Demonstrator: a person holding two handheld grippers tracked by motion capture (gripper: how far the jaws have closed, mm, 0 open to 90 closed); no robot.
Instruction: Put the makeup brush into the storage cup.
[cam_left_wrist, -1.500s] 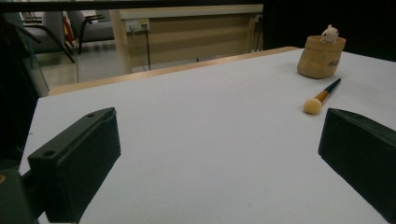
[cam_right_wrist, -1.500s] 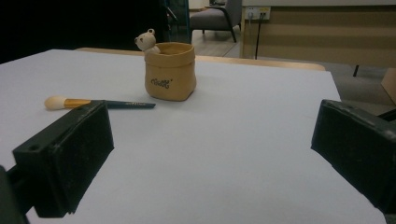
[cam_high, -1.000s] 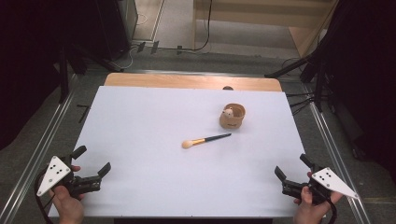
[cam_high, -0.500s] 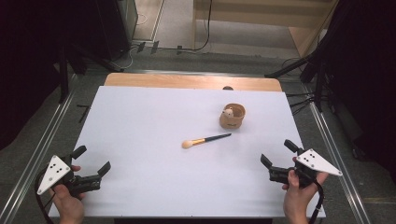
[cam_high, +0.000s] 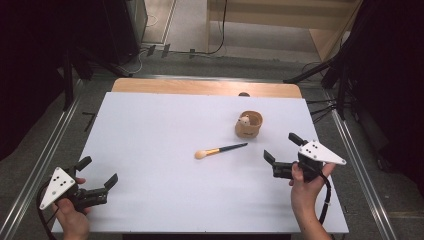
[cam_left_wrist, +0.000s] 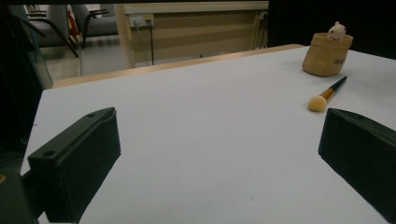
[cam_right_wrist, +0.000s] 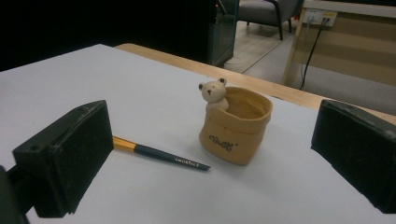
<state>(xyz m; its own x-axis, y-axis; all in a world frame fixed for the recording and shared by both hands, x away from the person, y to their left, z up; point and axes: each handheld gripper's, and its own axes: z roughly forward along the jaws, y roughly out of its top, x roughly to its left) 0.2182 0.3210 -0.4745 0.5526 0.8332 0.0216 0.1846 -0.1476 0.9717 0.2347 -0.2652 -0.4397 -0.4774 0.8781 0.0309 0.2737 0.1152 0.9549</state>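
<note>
A makeup brush (cam_high: 220, 149) (cam_left_wrist: 327, 94) (cam_right_wrist: 159, 154) with a tan puff head and dark handle lies flat near the middle of the white table (cam_high: 165, 140). Beyond its handle end stands a small tan pot (cam_high: 248, 124) (cam_left_wrist: 326, 53) (cam_right_wrist: 236, 126) with a little bear figure on its rim. My right gripper (cam_high: 282, 148) hovers open just right of the brush handle, jaws pointed toward the pot, nothing between them. My left gripper (cam_high: 97, 172) is open and empty at the table's front left corner, far from both.
A wooden strip (cam_high: 205, 88) borders the table's far edge. Metal rails (cam_high: 357, 160) run along both sides on the floor. Dark stands and cables sit beyond the table. Broad bare tabletop lies between the two grippers.
My right gripper has moved from the front right corner forward and left toward the brush and pot. The left gripper has stayed in place.
</note>
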